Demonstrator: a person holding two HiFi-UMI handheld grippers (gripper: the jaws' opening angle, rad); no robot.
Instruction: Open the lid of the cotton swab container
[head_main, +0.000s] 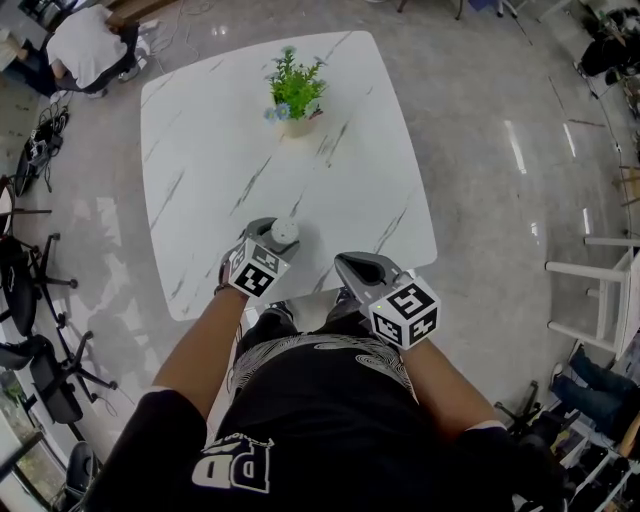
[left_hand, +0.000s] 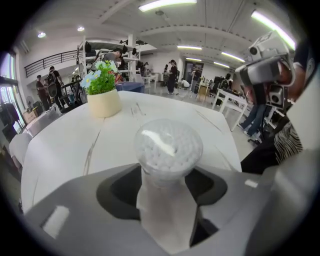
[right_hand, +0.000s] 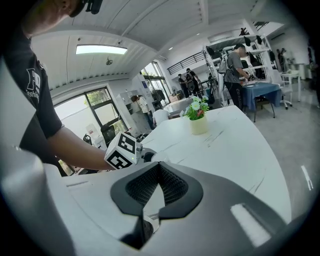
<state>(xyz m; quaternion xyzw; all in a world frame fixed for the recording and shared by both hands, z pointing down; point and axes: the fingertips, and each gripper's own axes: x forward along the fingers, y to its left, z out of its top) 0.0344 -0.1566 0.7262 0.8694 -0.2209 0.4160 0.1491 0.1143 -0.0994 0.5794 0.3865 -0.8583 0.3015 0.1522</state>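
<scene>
The cotton swab container (left_hand: 167, 150) is a clear round tub packed with white swabs, its lid on and facing the camera in the left gripper view. My left gripper (left_hand: 167, 187) is shut on its body, held low over the near edge of the white marble table (head_main: 220, 150). In the head view the container (head_main: 284, 233) shows just beyond the left gripper (head_main: 266, 240). My right gripper (head_main: 352, 266) hangs beside it to the right, at the table's near edge. Its jaws meet in the right gripper view (right_hand: 158, 172) with nothing between them.
A potted green plant (head_main: 295, 92) in a cream pot stands at the far middle of the table. Office chairs (head_main: 45, 360) stand on the floor to the left and a white frame (head_main: 600, 300) to the right. People stand and work in the background.
</scene>
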